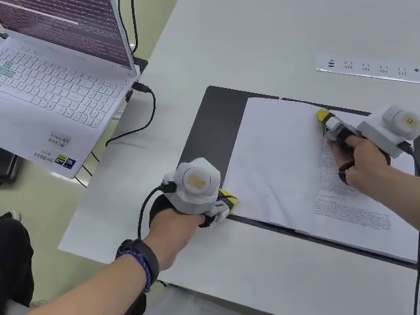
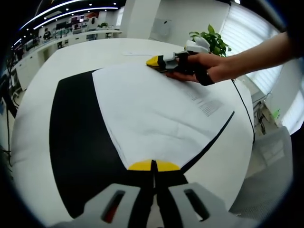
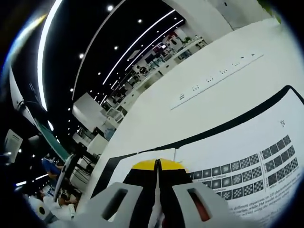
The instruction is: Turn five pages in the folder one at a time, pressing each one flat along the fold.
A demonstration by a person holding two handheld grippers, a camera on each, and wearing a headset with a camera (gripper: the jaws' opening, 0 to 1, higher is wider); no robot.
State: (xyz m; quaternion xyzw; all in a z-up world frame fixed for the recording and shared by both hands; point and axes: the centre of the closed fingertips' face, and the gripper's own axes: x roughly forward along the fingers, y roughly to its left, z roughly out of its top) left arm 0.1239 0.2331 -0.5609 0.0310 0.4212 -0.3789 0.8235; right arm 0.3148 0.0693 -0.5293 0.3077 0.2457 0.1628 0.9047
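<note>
Black folder [image 1: 209, 125] w/ printed pg [image 1: 357, 197], text illegible

One folder [image 1: 210, 125], one laptop [image 1: 59, 72], one power strip [image 1: 367, 67], two hand-held grippers [image 1: 228, 198] [image 1: 323, 116].

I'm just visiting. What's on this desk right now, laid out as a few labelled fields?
Folder: black, open on the white table
Page: blank side up, over the folder's left half
Left gripper: shut, tips at the page's near edge
Right gripper: shut, tips on the paper near the folder's far edge
Nearby: laptop, power strip
</note>
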